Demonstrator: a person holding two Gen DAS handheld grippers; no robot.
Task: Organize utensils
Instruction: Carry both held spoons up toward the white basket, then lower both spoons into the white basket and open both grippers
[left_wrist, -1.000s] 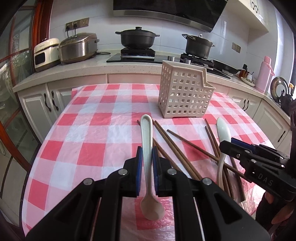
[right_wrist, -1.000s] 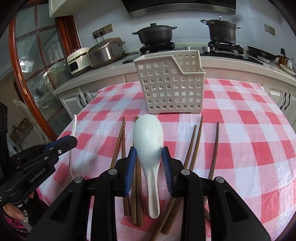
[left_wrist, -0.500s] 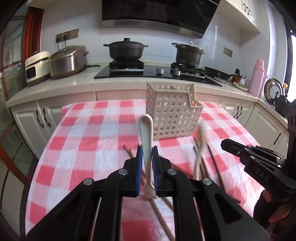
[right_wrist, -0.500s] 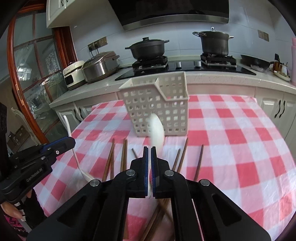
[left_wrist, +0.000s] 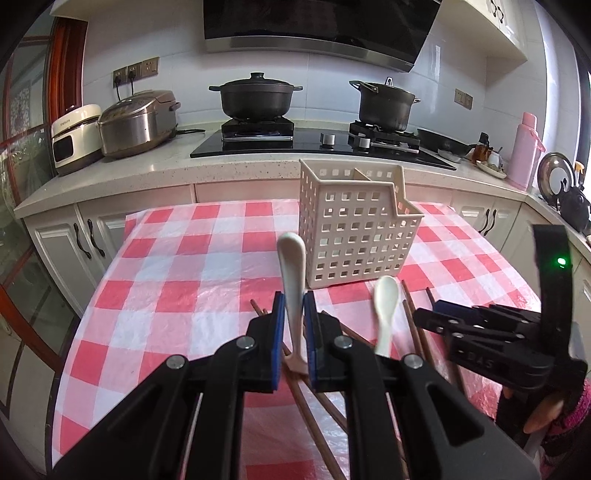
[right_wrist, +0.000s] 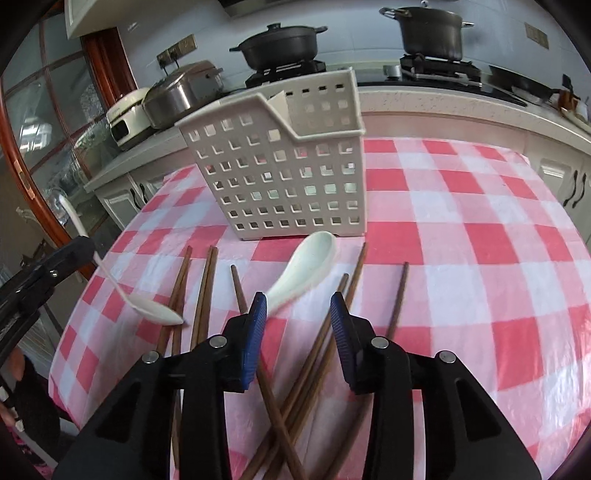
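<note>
A: Our left gripper (left_wrist: 293, 332) is clamped narrow on the handle of a white spoon (left_wrist: 291, 266), bowl hanging low and handle tip pointing at the slotted caddy (left_wrist: 354, 236). Nothing is in the caddy that we can see.

B: And our right gripper (right_wrist: 298, 336)? Its jaws have just been opening, and they stand part open with nothing between the pads. The second spoon (right_wrist: 303, 267) lies on the checked cloth (right_wrist: 480, 229) just past the left pad, bowl toward the caddy.

A: So we could close on air, or nudge it further askew across the chopsticks (right_wrist: 207, 295).

B: Those chopsticks cross under our fingers; a low grab may catch one along with the spoon.

A: On our side the spoon is pinched along a smooth, thin handle. It may pivot as we tip it over the rim.

B: Whether that loose spoon touches the pad, we can't tell; the edge is blurred.
</note>
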